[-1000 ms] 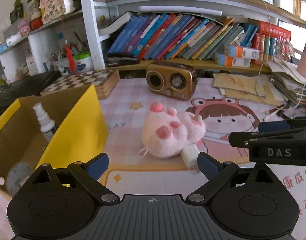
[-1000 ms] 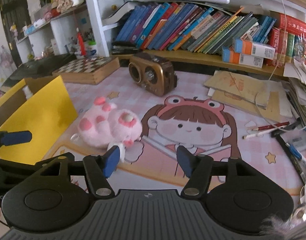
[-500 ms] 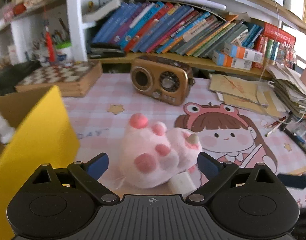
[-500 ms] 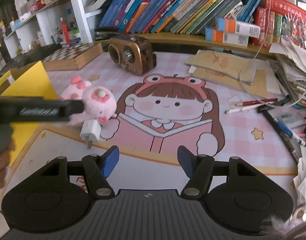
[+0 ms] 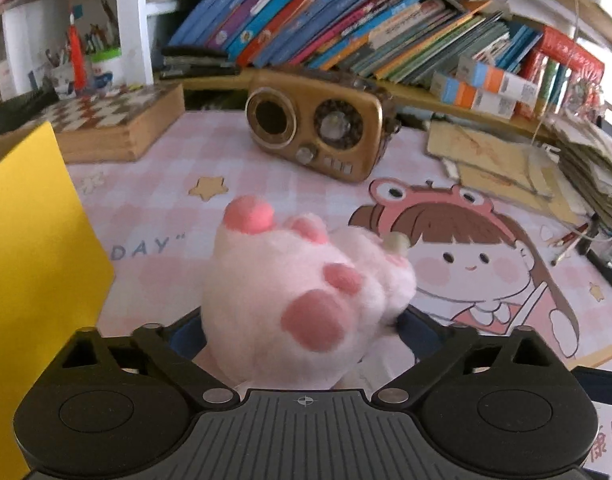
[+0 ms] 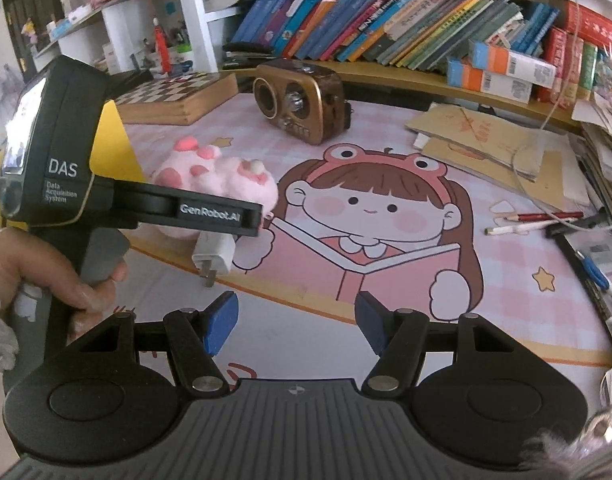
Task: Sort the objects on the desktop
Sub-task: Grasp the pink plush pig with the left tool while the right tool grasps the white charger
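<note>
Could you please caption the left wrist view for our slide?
Left gripper straddling a pink plush paw toy on the cartoon desk mat, jaws just closing.

White shelving (image 6: 193,12) packed with books (image 6: 386,16) backs the desk, seemingly daylit.

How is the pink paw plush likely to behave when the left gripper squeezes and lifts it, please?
The pink paw plush looks fluffy, so it will probably compress and feel light. Its white charger plug seems attached, so it may dangle. The left gripper straddles it widely, jaws just closing.
</note>
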Available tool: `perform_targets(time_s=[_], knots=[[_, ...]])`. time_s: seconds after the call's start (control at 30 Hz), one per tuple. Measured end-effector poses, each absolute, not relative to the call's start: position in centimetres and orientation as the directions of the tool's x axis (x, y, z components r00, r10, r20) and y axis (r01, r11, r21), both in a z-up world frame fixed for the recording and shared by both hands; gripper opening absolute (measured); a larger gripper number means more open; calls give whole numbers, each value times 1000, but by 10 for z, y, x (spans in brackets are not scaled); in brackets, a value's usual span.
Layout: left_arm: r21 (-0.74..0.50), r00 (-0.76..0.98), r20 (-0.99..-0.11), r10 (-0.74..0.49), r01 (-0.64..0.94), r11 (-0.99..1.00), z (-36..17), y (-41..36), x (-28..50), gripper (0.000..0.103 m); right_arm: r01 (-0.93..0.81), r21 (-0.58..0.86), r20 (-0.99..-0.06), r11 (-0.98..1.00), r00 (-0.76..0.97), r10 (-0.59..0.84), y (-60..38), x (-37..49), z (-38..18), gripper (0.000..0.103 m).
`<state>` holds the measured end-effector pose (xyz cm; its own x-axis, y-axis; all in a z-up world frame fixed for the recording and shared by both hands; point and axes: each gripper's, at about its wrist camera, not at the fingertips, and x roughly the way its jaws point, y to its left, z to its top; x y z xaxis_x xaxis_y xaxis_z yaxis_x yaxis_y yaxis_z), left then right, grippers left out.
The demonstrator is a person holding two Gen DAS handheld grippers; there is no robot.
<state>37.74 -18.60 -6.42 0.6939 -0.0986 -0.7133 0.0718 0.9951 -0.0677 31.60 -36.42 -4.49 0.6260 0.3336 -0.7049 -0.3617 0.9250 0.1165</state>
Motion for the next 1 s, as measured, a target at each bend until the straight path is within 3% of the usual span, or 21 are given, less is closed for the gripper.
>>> perform_targets(time_s=[0.07, 0.1, 0.13, 0.57, 0.83, 0.93, 1.0], knots=[[-82, 703, -702, -113, 78, 994, -62, -183, 376, 83, -370, 115, -705, 922, 623, 338, -362, 317, -45, 62], [-91, 709, -695, -120, 78, 993, -60, -180, 375, 72, -372, 116, -707, 921, 621, 340, -361, 318, -46, 62], [-102, 712, -691, -126, 76, 992, -57, -178, 373, 67, -374, 118, -707, 920, 618, 342, -360, 318, -47, 62], [-167, 802, -592, -76, -30, 985, 4, -139, 293, 63, -460, 92, -696, 883, 604, 388, -334, 336, -55, 63], [-196, 805, -593, -32, -106, 975, 18, -128, 250, 63, -518, 67, -685, 853, 598, 416, -304, 354, -65, 61], [-214, 807, -590, -27, -124, 969, 19, -126, 241, 63, -545, 40, -679, 838, 600, 423, -294, 357, -69, 56], [-216, 808, -589, -24, -129, 968, 19, -126, 238, 63, -554, 18, -682, 832, 602, 415, -288, 358, -73, 45]])
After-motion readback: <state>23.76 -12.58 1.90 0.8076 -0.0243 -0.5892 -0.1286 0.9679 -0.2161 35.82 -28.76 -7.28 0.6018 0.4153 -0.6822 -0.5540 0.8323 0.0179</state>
